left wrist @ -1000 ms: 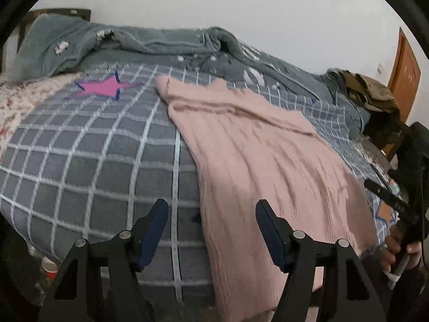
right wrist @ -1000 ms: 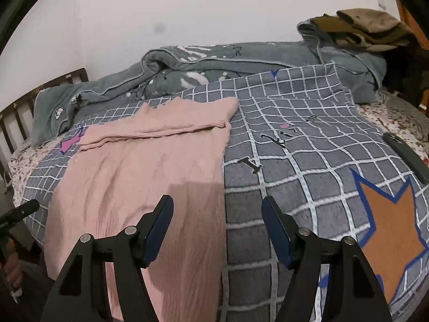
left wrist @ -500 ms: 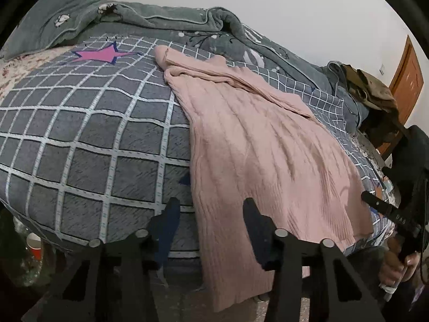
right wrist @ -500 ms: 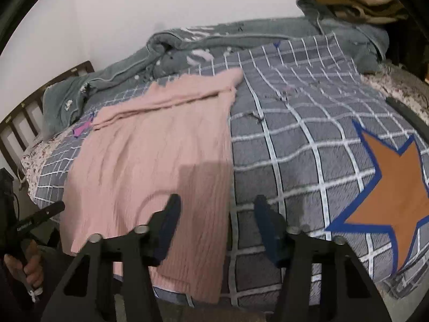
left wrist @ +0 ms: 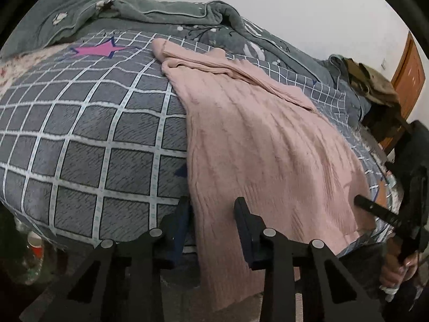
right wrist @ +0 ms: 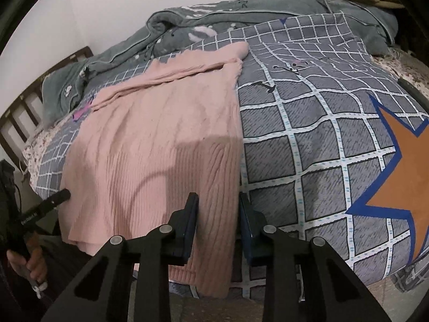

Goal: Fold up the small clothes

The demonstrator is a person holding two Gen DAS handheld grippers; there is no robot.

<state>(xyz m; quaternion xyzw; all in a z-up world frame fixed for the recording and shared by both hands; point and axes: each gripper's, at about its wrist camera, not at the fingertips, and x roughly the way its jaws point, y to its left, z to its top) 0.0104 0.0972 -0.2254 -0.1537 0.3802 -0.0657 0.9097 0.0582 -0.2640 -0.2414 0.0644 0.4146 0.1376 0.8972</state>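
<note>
A pink knit sweater (left wrist: 254,139) lies spread on the grey checked bed cover (left wrist: 93,134), its hem hanging over the near edge of the bed. My left gripper (left wrist: 213,214) straddles the hem's left corner. Its jaws are closing with the cloth between them and a gap still showing. In the right wrist view the sweater (right wrist: 161,123) fills the left half, and my right gripper (right wrist: 218,209) straddles the hem's right corner. Its jaws are also closing around the hanging cloth, which is not pinched. Each view shows a hand (right wrist: 29,263) holding the other gripper at its side.
A rumpled grey-green blanket (left wrist: 161,13) lies along the wall side of the bed. Olive clothes (left wrist: 375,80) are piled at the far right, near a wooden door (left wrist: 410,75). A red cup (left wrist: 36,244) stands on the floor at the left. The headboard (right wrist: 24,107) is dark wood.
Both grippers have dropped to the bed's near edge and narrowed their jaws around the sweater's hem corners. The sweater has not moved.
</note>
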